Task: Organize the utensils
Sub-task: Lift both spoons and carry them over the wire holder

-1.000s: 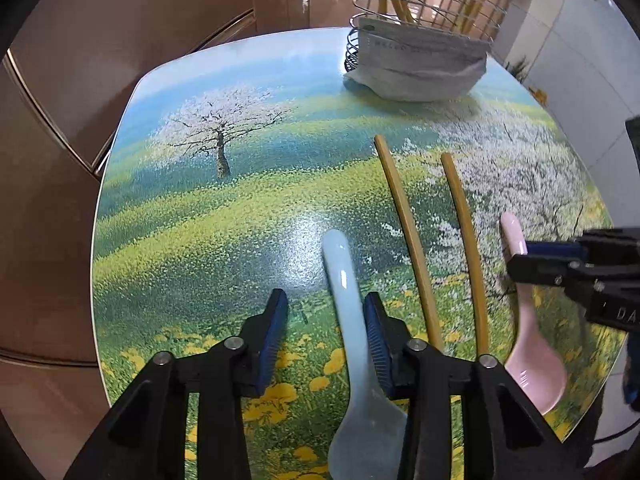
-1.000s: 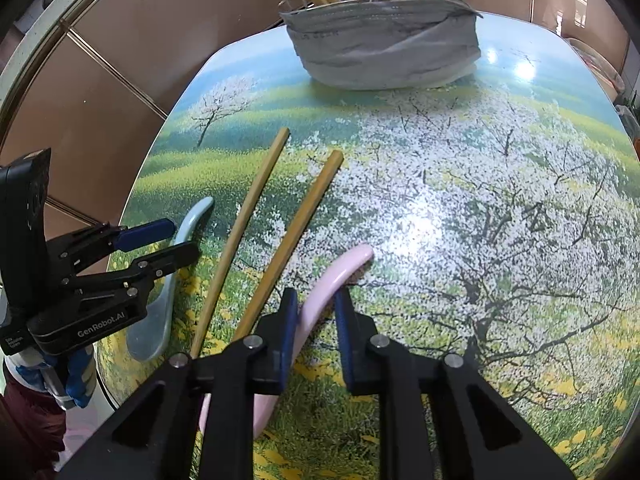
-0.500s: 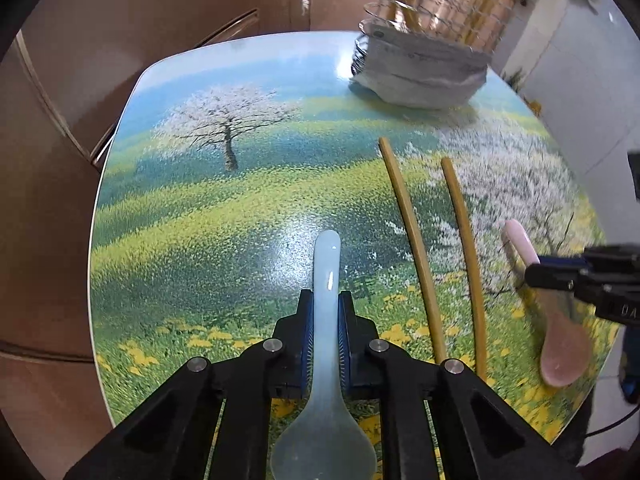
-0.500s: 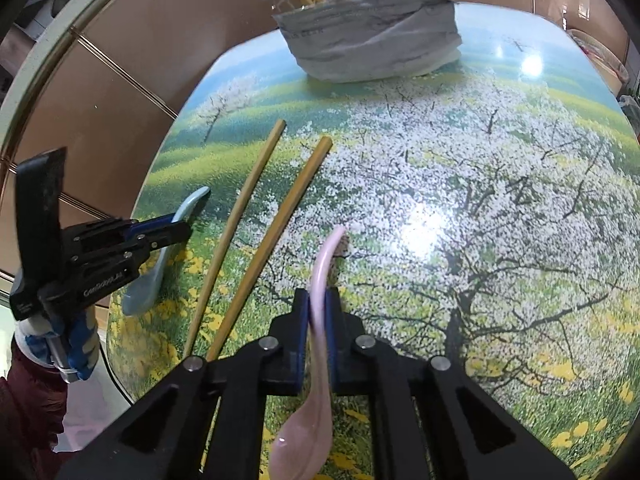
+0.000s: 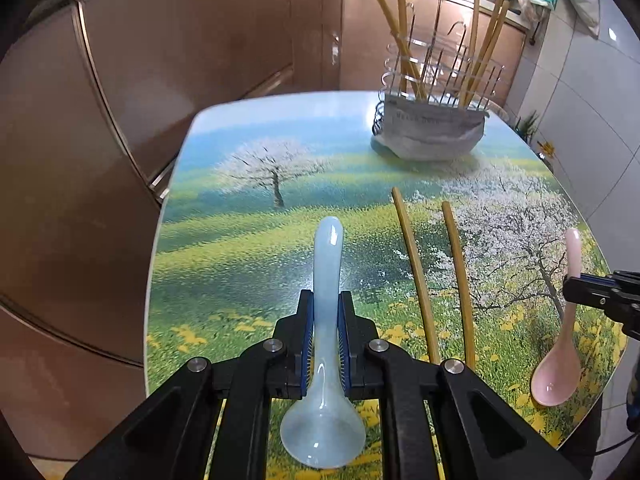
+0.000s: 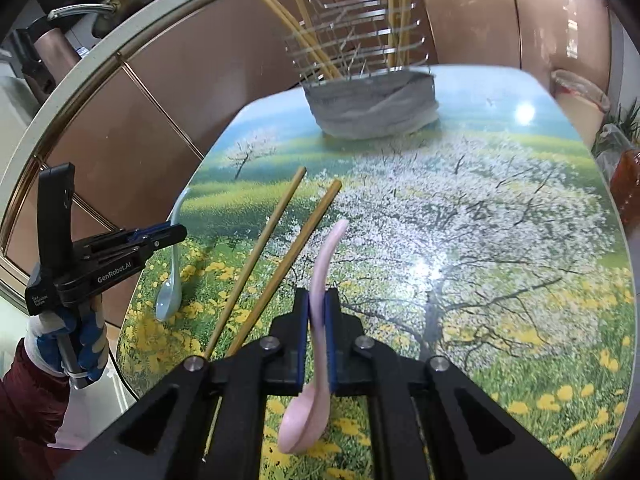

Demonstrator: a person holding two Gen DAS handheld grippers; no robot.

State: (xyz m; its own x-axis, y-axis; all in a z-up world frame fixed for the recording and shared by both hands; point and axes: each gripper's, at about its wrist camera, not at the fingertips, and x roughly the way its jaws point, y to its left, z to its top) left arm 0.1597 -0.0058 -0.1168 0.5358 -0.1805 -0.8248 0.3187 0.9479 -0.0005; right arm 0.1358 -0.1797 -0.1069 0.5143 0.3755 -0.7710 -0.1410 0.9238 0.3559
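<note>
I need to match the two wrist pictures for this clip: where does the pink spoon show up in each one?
Left wrist view: the pink spoon is at the far right edge, hanging bowl-down, clamped in the right tool.
Right wrist view: pink spoon at bottom centre, handle up between the pads of that camera's own tool.
Shared landmark: the wire utensil basket at the table's far end.

Black hand-held gripper, blue pads, blue-white glove, maroon sleeve.

A home kitchen. Brown cabinets stand behind a printed table. A wire chopstick holder sits on it.
</note>
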